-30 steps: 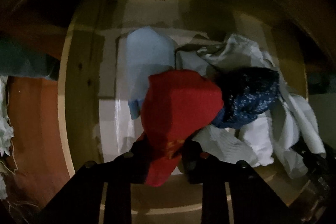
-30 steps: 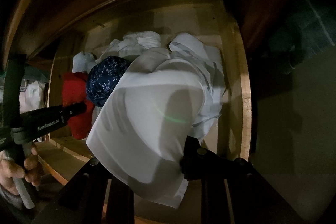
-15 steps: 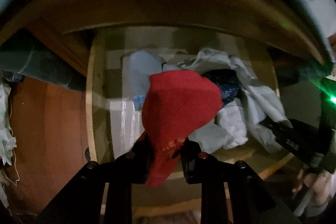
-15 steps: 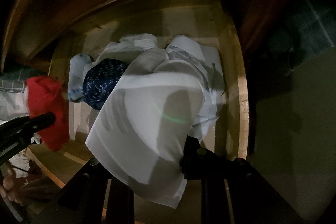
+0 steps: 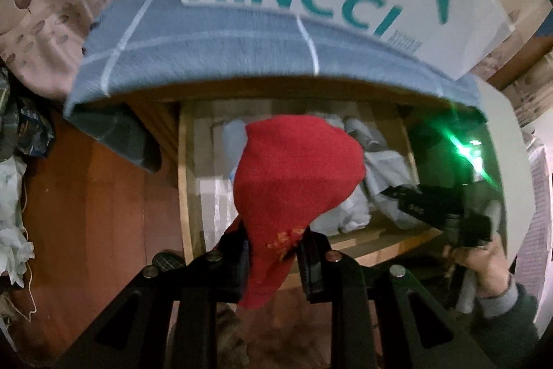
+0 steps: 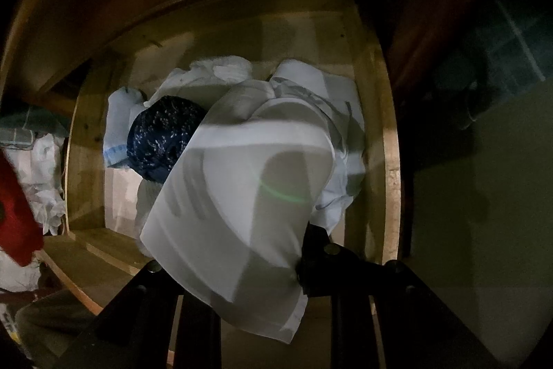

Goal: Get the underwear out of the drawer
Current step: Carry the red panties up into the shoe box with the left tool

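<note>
Left wrist | left tongs (image 5: 273,251) clamp red underwear (image 5: 297,172) | right tongs (image 6: 242,268) clamp white garment (image 6: 242,196) | lift clear above drawer (image 6: 390,161) rim, keep grip firm.

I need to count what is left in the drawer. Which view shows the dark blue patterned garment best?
The right wrist view: the dark blue garment lies plainly visible in the drawer, beside the white cloth. In the left wrist view the red garment hides it.

A patterned garment (image 6: 162,134) lies in the drawer (image 6: 389,168) toward its left side wall, touching a pale folded garment (image 6: 119,123) at that wall; crumpled garments (image 6: 224,71) lie behind.
</note>
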